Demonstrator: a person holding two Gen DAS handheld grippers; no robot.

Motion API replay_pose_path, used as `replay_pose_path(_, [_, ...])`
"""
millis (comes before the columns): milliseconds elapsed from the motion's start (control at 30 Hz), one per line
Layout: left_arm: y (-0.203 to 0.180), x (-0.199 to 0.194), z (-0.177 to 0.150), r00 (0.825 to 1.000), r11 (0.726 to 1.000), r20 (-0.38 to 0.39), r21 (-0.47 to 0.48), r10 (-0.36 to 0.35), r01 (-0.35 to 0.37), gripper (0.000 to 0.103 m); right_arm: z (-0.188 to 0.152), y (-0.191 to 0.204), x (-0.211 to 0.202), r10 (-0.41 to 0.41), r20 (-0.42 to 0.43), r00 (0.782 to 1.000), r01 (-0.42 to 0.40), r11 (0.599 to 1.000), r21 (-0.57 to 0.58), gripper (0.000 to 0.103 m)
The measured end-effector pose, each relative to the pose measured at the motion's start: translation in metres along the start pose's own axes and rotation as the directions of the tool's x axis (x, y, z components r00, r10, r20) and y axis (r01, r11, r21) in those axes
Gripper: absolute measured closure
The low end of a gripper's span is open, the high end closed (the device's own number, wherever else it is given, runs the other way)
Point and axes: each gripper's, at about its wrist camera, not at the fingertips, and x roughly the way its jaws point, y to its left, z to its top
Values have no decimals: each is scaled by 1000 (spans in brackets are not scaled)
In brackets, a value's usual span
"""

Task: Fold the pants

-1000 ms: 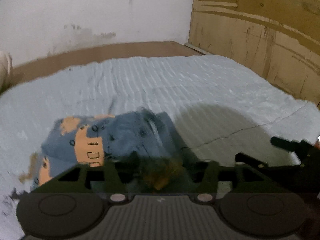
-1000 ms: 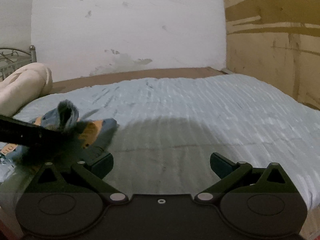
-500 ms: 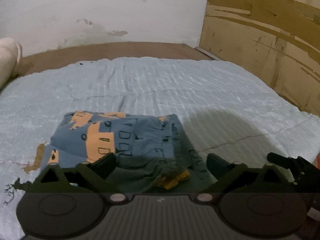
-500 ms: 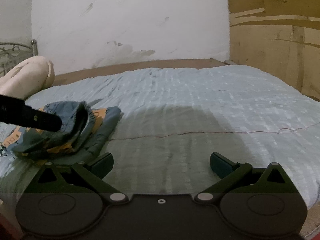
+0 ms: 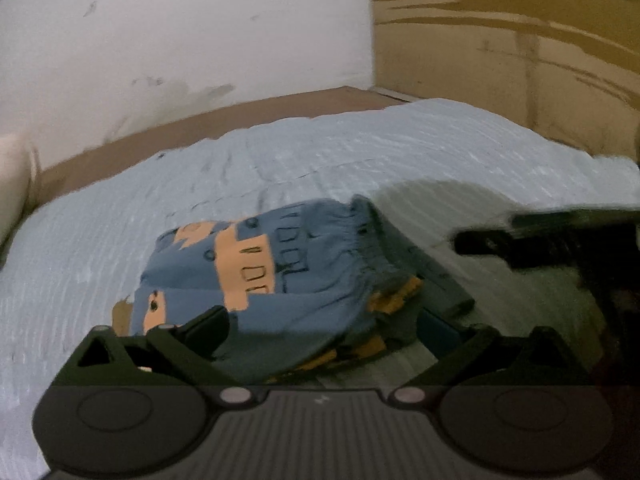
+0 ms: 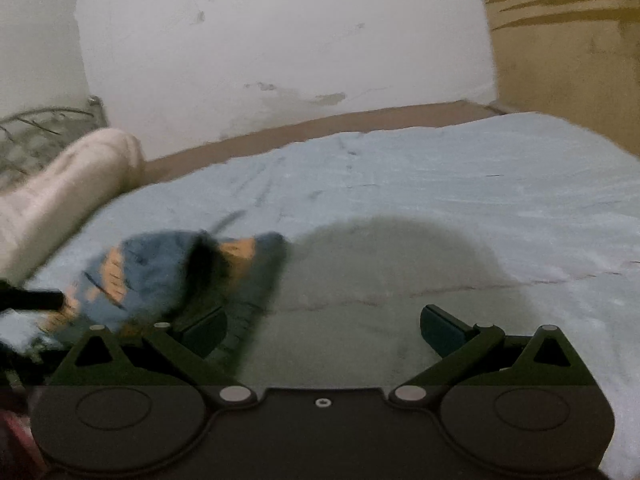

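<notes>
Small blue pants [image 5: 280, 276] with orange vehicle prints lie folded in a bundle on the light blue bedspread [image 5: 360, 160]. My left gripper [image 5: 324, 332] is open, its fingers on either side of the near edge of the bundle. In the right wrist view the pants [image 6: 168, 276] lie at the left, blurred. My right gripper [image 6: 324, 328] is open and empty over bare bedspread, to the right of the pants. Its dark fingers also show at the right of the left wrist view [image 5: 520, 240].
A cream pillow [image 6: 60, 196] lies at the left by a metal headboard [image 6: 44, 128]. A white wall [image 6: 280, 40] stands behind the bed, a wooden panel wall [image 5: 520, 60] at the right. A brown bed edge [image 5: 200, 128] runs along the far side.
My left gripper was shut on the pants a second ago and has since opened; the pants lie released on the bed. Both views have shifted and tilted; the right gripper stays open.
</notes>
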Motion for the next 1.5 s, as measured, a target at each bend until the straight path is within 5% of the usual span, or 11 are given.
replay_pose_path(267, [-11, 18, -1, 999, 996, -44, 92, 21, -17, 55, 33, 28, 43, 209, -54, 976, -210, 978, -15, 11])
replay_pose_path(400, [-11, 23, 1, 998, 996, -61, 88, -8, 13, 88, 37, 33, 64, 225, -81, 971, -224, 974, 18, 34])
replay_pose_path(433, [-12, 21, 2, 998, 995, -61, 95, -16, 22, 95, 37, 34, 66, 222, -85, 971, -221, 975, 25, 49])
replay_pose_path(567, [-15, 14, 4, 999, 994, -40, 109, -26, 30, 101, 36, 38, 68, 214, -77, 974, -213, 977, 23, 80])
replay_pose_path(600, [-14, 11, 6, 999, 995, -37, 99, -30, 33, 101, 36, 40, 64, 220, -69, 973, -220, 975, 14, 90])
replay_pose_path(833, [-13, -7, 9, 994, 992, -10, 64, -105, 105, 102, 43, 38, 33, 171, 2, 985, -172, 985, 10, 91])
replay_pose_path(1067, [-17, 12, -7, 990, 991, -60, 35, -125, 128, 99, 20, 31, 42, 67, -68, 995, -66, 998, 10, 88])
replay_pose_path(1200, [-3, -4, -5, 993, 993, -31, -8, -115, 115, 77, 22, 35, 33, 49, -42, 998, -50, 999, -17, 71])
replay_pose_path(1267, [3, -14, -4, 998, 997, -11, -30, -68, 68, 43, 24, 39, 31, 28, -28, 999, -29, 999, -26, 56])
replay_pose_path(1333, [15, -22, -1, 1000, 997, 18, -78, -2, 4, 30, 25, 42, 28, 19, -18, 1000, -19, 1000, -15, 27])
replay_pose_path(1500, [60, -19, 3, 987, 952, -10, -263, 162, -158, 24, 19, 56, 31, 4, -48, 999, -6, 999, -36, 6])
